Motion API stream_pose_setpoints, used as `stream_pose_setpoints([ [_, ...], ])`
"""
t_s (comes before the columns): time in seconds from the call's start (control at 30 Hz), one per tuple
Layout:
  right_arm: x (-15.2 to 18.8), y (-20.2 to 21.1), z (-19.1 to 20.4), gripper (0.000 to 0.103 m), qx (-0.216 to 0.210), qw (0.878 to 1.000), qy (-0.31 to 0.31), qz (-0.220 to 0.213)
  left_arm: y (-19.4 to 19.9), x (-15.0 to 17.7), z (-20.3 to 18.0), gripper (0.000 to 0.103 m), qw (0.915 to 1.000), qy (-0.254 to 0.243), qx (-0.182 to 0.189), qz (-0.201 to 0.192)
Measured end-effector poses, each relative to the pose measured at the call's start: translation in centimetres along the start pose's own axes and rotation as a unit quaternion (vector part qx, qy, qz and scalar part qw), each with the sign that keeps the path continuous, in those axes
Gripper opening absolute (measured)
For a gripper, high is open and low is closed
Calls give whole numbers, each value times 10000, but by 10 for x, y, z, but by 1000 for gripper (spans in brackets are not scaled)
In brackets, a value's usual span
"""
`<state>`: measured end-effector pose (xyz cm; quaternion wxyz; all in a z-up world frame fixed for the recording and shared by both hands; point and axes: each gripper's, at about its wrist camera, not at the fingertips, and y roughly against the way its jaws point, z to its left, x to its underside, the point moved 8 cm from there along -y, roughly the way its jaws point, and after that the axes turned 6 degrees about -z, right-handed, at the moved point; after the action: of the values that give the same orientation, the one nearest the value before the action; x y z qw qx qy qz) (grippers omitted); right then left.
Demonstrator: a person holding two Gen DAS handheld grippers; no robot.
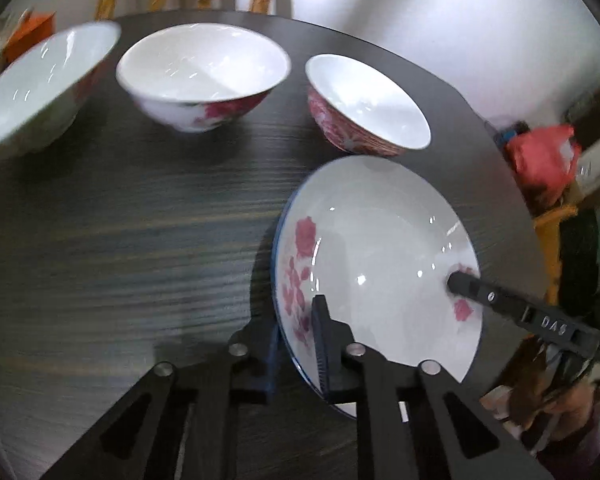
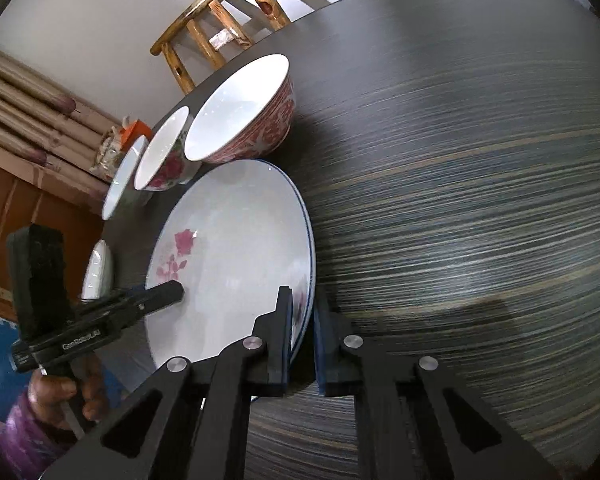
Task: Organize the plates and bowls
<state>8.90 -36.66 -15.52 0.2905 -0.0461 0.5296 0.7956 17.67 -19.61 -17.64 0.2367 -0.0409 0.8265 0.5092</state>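
Note:
A white plate with pink flowers and a blue rim is held tilted above the dark table by both grippers. My left gripper is shut on its near-left rim; in the right wrist view it comes in from the left. My right gripper is shut on the opposite rim; in the left wrist view it comes in from the right. Three bowls stand in a row beyond the plate: a red-patterned bowl, a white bowl with roses and a plain white bowl.
The dark wood-grain table fills both views. A wooden chair stands at the table's far edge. A red bag lies off the table's right side. A small white object sits near the left table edge.

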Motion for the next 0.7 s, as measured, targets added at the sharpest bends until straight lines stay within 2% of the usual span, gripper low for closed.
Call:
stream_pose_setpoints([
  [0.2, 9, 10, 4, 11, -184, 9998, -69, -53, 39, 8, -4, 12, 9993, -57, -67, -371],
  [0.3, 12, 16, 18, 11, -342, 9993, -119, -89, 66, 12, 9, 12, 9982, 30, -206, -561],
  [0.57, 26, 7, 96, 11, -834, 9962, 190, 163, 131, 26, 82, 12, 9916, 639, -604, -946],
  [0.7, 37, -13, 139, 11, -984, 9935, 410, 405, 163, 33, 131, 12, 9843, 990, -864, -1178],
])
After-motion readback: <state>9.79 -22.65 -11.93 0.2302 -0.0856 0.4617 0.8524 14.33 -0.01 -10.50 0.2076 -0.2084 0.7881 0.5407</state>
